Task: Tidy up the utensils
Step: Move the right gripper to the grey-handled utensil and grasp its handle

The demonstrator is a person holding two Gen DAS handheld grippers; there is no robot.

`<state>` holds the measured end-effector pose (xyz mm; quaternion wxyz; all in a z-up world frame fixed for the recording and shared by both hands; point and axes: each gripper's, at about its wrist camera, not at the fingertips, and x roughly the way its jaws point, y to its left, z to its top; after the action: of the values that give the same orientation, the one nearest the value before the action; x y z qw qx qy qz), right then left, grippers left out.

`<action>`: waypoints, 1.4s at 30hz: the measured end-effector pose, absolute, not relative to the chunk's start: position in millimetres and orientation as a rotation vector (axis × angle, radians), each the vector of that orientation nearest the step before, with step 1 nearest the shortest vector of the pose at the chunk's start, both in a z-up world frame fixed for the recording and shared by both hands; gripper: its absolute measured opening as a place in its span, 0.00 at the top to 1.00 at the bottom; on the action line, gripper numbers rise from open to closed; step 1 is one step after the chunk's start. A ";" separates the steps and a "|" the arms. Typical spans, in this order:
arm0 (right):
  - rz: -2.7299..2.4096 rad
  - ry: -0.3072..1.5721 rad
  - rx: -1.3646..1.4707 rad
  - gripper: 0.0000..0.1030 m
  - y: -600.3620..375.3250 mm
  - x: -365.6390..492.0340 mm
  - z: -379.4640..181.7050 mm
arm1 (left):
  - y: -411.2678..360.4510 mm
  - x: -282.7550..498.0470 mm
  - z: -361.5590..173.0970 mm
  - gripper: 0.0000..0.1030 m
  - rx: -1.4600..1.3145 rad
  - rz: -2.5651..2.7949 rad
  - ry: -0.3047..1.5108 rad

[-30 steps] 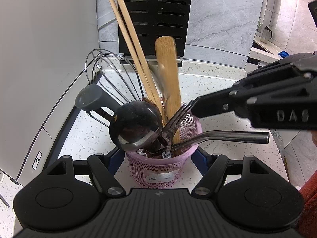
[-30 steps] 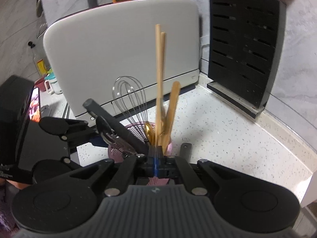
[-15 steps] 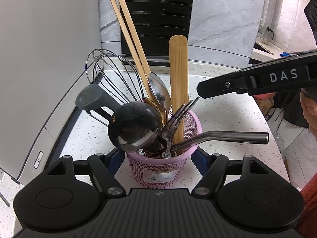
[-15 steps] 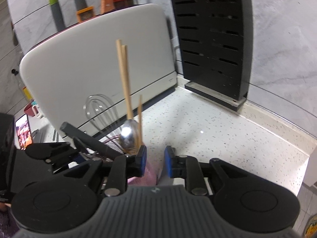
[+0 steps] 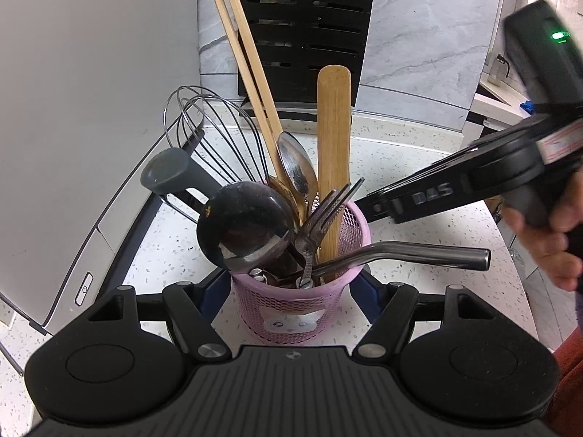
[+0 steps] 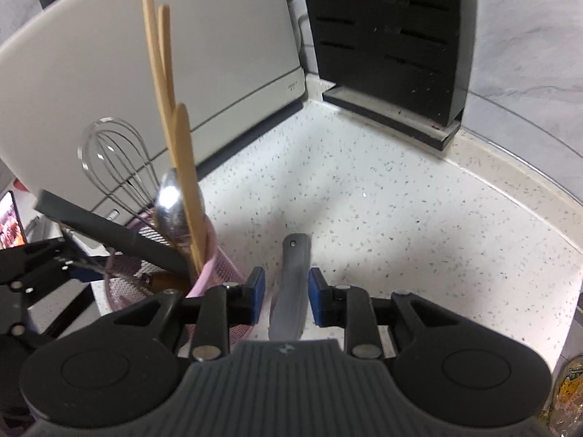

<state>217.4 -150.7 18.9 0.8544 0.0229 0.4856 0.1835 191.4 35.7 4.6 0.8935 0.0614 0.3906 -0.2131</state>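
A pink mesh cup stands on the speckled counter. It holds chopsticks, a wooden spatula, a whisk, a dark ladle, a spoon and forks. A bent steel handle sticks out of it to the right. My left gripper is closing, its blue pads pressed on the cup's sides. My right gripper is opening. A grey steel handle lies between its pads with a gap on each side. One of its fingers reaches in by the cup's right rim.
A white appliance fills the left side, close behind the cup. A black slotted knife block stands against the marble wall. A person's hand holds the right gripper. The counter's edge runs along the right.
My right gripper was shut, then opened beside the cup and left the spoon standing in it. It has since sunk to the right, and a steel handle now lies between its pads.
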 end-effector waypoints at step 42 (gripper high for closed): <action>0.325 1.068 -0.135 0.77 -102.6 258.5 -29.0 | 59.9 190.1 6.3 0.24 0.070 -0.381 0.803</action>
<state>258.5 -102.6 -29.0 0.8461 -0.0640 0.5063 0.1539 190.1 59.9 6.3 0.9024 0.0341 0.3881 -0.1842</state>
